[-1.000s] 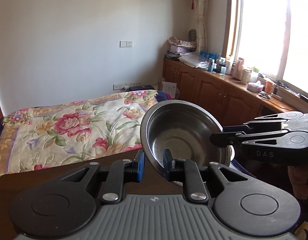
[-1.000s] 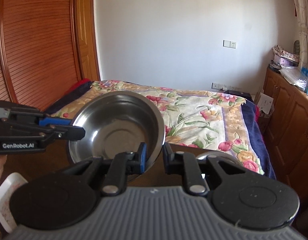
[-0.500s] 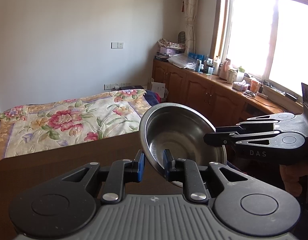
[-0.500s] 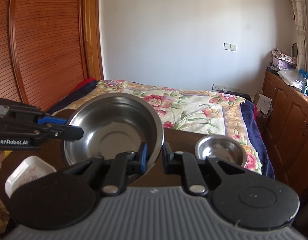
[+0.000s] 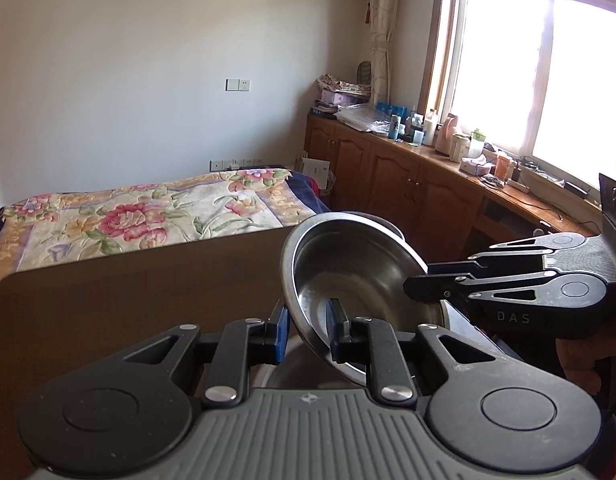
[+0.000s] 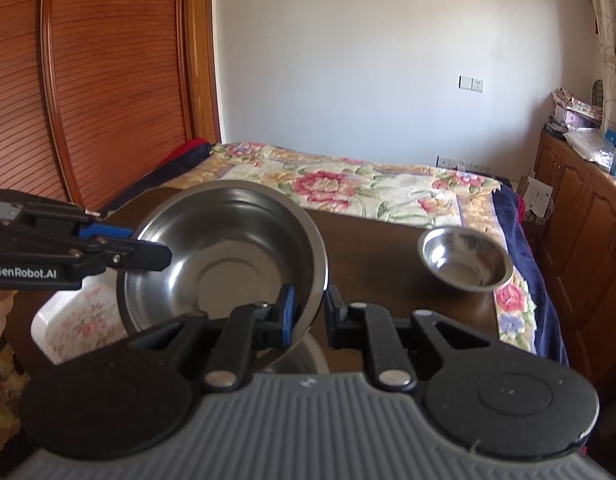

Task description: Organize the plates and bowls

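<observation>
Lower now than a moment back, both grippers are bringing the large steel bowl point(image 6: 224, 256) down toward the dark wooden table point(image 6: 379, 256), and more of the tabletop is coming into view than half a second ago. The left gripper point(image 5: 306, 334) is pinching the bowl's near rim between its blue-padded fingers, one pad inside the bowl and one outside, while the right gripper point(image 6: 309, 312) is clamped the same way on the opposite rim, so the bowl is hanging between them, tilted, clear of the table. Directly beneath it another steel bowl point(image 6: 304, 358) is peeking out, and that looks like the nesting target. A small steel bowl point(image 6: 465, 260) is sitting well apart toward the table's right edge, and a white floral dish point(image 6: 74, 312) is lying off to the left, beside and partly behind the held bowl. To do this well, the two hands should be levelling the bowl first, then centring it over the one below and easing straight down; with thin rims and smooth steel, uneven lowering could let it slip or clang. Both grips ought to be loosening together only once the bowl is seated, neither side letting go early.
</observation>
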Demonstrator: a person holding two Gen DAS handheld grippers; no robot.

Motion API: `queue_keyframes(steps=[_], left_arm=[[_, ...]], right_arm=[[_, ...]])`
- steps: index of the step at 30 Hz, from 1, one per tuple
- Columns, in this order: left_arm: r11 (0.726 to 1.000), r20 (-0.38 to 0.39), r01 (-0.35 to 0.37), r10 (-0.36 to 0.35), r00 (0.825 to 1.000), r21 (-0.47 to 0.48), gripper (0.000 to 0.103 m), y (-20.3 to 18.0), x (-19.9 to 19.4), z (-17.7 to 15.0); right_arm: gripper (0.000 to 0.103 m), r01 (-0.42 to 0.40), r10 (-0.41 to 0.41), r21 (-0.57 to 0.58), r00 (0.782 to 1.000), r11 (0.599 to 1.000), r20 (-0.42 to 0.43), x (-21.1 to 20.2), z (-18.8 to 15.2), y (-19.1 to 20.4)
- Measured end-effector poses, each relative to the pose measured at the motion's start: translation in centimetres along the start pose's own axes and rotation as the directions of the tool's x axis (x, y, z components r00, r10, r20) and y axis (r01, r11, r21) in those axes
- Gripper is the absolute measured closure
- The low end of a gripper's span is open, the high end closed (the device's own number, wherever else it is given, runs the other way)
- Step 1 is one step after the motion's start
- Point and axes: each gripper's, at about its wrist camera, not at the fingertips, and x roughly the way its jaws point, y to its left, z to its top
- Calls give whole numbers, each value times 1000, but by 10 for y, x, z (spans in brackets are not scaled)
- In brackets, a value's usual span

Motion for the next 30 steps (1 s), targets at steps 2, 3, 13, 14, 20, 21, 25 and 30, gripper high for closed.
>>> queue_keyframes(steps=[2,3,13,14,20,21,25,30], left_arm=[[1000,1,7,-7,1000,-6,82,-1,-1,-7],[1000,-1,13,-13,1000,-10,82,-2,-1,-10],[1000,-36,23,-24,999,-20,82,-3,1,-41],[999,-44,23,-24,999,-25,82,-3,3,-44],[999,-86,21,-24,996,-41,82,1,13,-58],[999,-91,20,-24,996,-40,82,1,15,-59],[999,-105,22,-26,994,-38,82,0,19,-64],[1000,-112,6,-6,994,-4,81,-6,21,-68]], right_arm=[[85,-1,1,5,1000,1000,-8,0,-5,1],[85,-3,3,3,1000,1000,-10,-1,-8,1],[85,-5,4,-19,999,1000,-44,2,-30,12],[85,-3,2,-23,999,1000,-48,3,-32,14],[85,-5,2,-34,997,999,-81,12,-44,16],[85,-6,3,-34,997,999,-83,13,-44,16],[86,-5,2,-42,996,999,-90,14,-46,16],[94,-6,-2,-73,995,997,-100,17,-51,20]])
